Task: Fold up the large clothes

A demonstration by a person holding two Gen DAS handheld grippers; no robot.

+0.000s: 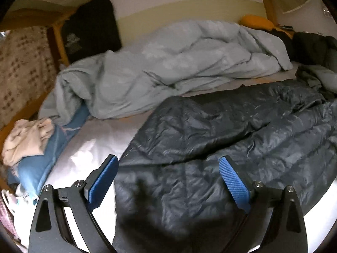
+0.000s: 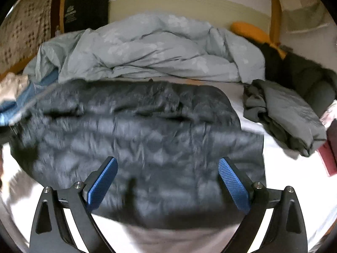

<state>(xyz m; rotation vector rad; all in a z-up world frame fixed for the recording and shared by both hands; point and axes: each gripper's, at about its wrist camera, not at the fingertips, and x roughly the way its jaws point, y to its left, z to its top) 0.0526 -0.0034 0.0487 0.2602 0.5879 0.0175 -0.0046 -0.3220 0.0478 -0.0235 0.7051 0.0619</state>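
A dark quilted puffer jacket (image 1: pixel 221 143) lies spread on the white bed sheet (image 1: pixel 92 147). My left gripper (image 1: pixel 168 162) is open and empty, held just above the jacket's near left part. The jacket also shows in the right wrist view (image 2: pixel 137 130), blurred by motion. My right gripper (image 2: pixel 168 162) is open and empty, above the jacket's near edge. Neither gripper holds any cloth.
A crumpled pale blue duvet (image 1: pixel 168 63) lies along the back of the bed. A blue and beige clothes pile (image 1: pixel 31 147) sits at the left. A grey garment (image 2: pixel 284 116) and a dark green coat (image 2: pixel 309 80) lie at the right. A black pillow (image 1: pixel 90 29) leans at the headboard.
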